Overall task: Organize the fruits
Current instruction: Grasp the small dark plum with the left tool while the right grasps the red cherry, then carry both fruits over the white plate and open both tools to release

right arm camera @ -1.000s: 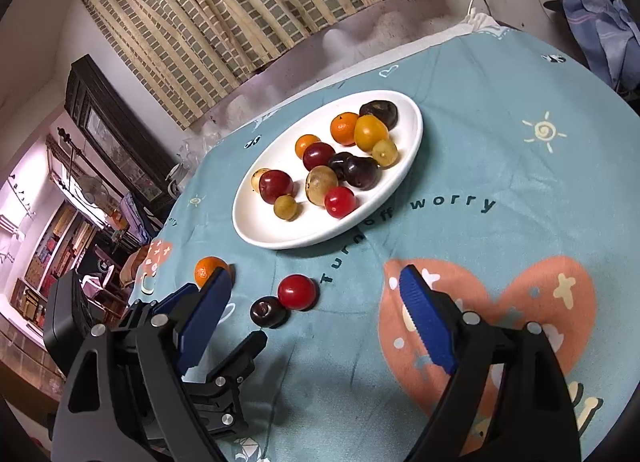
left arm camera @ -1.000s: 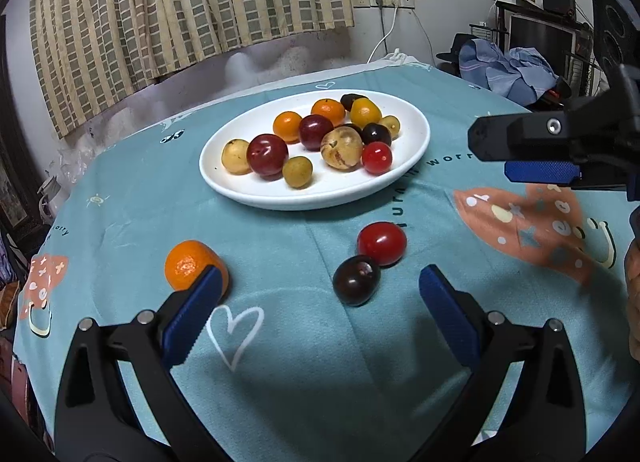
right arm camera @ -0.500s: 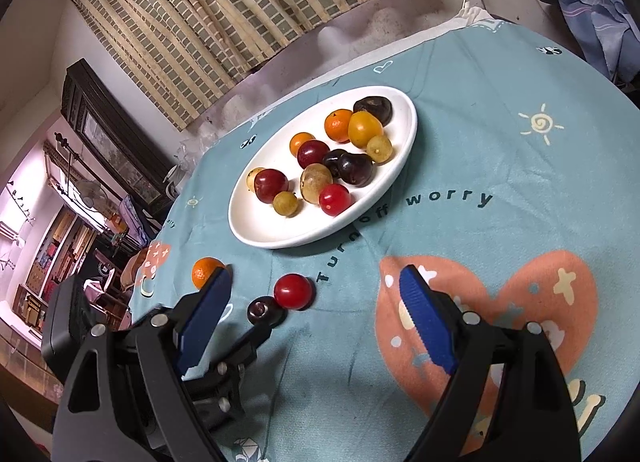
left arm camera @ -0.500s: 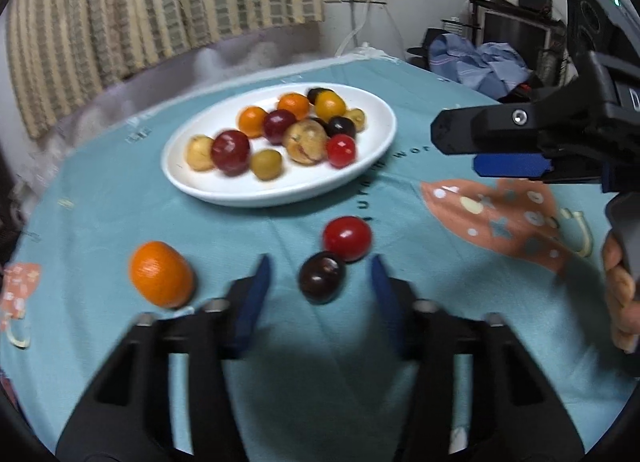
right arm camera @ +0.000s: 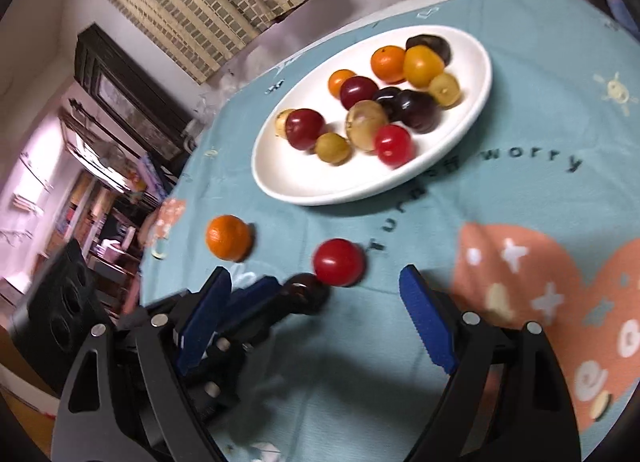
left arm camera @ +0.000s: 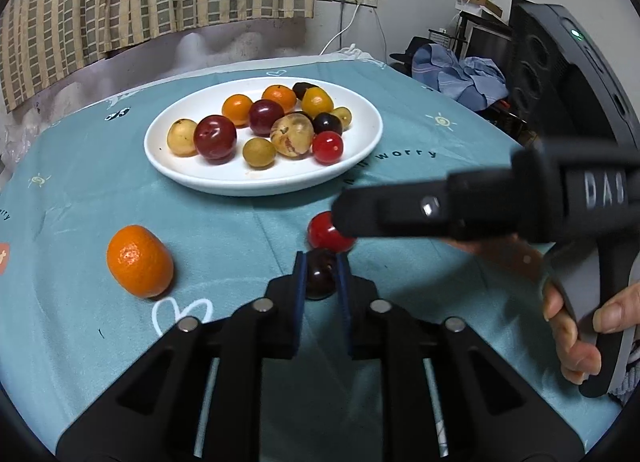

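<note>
My left gripper (left arm camera: 321, 274) is shut on a dark purple plum (left arm camera: 320, 276) that rests on the teal tablecloth; it also shows in the right wrist view (right arm camera: 304, 290). A red cherry tomato (left arm camera: 326, 234) (right arm camera: 338, 262) lies just beyond it, touching it. An orange mandarin (left arm camera: 139, 260) (right arm camera: 229, 237) lies to the left. A white oval plate (left arm camera: 200, 178) (right arm camera: 472, 110) holds several fruits. My right gripper (right arm camera: 316, 314) is open and empty, hovering near the red tomato; its finger crosses the left wrist view (left arm camera: 400, 214).
The round table has a teal cloth with an orange heart print (right arm camera: 552, 302) at the right. Behind are a curtain (left arm camera: 120, 2), a pile of blue clothes (left arm camera: 464, 78) and a dark cabinet (right arm camera: 120, 86).
My left gripper has moved forward and closed on the dark plum. My right gripper has come lower and closer to the red tomato, still open.
</note>
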{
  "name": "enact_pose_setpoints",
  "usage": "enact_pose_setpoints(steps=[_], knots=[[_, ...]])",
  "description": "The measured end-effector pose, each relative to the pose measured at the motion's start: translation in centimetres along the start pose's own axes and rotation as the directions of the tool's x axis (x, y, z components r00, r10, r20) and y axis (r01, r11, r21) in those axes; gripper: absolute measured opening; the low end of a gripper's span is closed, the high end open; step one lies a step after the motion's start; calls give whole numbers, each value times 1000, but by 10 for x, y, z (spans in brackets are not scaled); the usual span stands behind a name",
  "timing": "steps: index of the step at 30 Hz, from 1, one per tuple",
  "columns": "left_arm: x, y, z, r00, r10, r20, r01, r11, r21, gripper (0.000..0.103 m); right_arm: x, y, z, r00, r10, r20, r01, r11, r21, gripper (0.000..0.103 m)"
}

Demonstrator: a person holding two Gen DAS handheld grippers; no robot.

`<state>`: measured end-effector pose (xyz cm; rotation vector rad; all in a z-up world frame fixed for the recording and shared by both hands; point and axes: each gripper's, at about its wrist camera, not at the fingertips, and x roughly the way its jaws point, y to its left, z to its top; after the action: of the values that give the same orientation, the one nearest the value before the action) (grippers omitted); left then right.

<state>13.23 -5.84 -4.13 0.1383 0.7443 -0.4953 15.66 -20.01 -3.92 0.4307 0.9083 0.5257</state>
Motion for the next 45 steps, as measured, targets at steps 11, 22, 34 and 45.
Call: enact_pose_setpoints(steps=[11, 22, 34, 45], knots=[[14, 2, -1, 995, -55, -80, 56, 998, 4, 48, -10, -9, -1, 1000, 24, 18, -25, 998, 58, 87], [29, -2, 3, 990, -64, -126, 67, 997, 24, 27, -14, -9, -2, 1000, 16, 25, -17, 999, 36, 87], [-20, 30, -21, 999, 29, -36, -31, 999, -38, 27, 14, 36, -14, 977, -210, 20, 208, 940, -270, 83], [-4, 32, -25, 995, 11, -103, -17, 998, -58, 27, 38, 35, -16, 935, -349, 58, 344, 859, -379, 31]])
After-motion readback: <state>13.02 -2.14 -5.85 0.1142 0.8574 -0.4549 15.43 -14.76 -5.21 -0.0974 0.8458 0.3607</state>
